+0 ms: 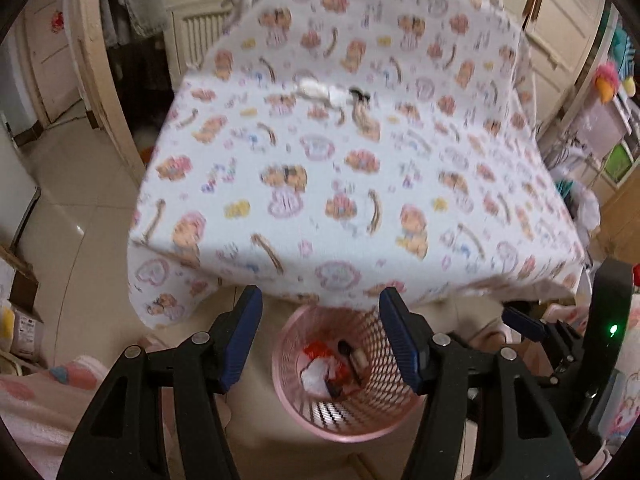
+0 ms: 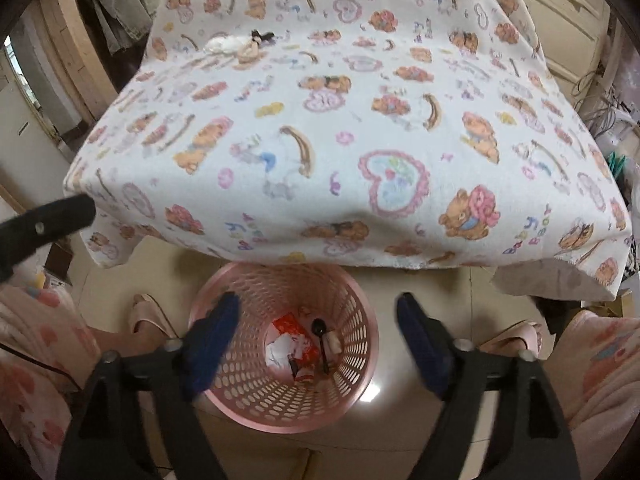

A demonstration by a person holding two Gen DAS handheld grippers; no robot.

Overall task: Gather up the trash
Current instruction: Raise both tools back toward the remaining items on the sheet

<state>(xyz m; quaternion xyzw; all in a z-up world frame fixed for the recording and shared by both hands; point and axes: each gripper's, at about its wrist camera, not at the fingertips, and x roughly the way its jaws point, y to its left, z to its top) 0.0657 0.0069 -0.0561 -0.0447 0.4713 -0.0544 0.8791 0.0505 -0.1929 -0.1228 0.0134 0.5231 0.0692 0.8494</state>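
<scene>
In my left wrist view, the left gripper (image 1: 320, 340) sits at the bottom of the frame, jaws apart with nothing between them, above the pink basket (image 1: 288, 396) at lower centre. Red-and-white wrappers (image 1: 320, 364) and a black spoon (image 1: 347, 354) lie inside it. On the patterned tablecloth (image 1: 360, 184), upper centre, a white scrap (image 1: 320, 90) and a tan scrap (image 1: 362, 110) lie side by side. In my right wrist view, the right gripper (image 2: 318, 344) gapes wide and empty over the same basket.
</scene>
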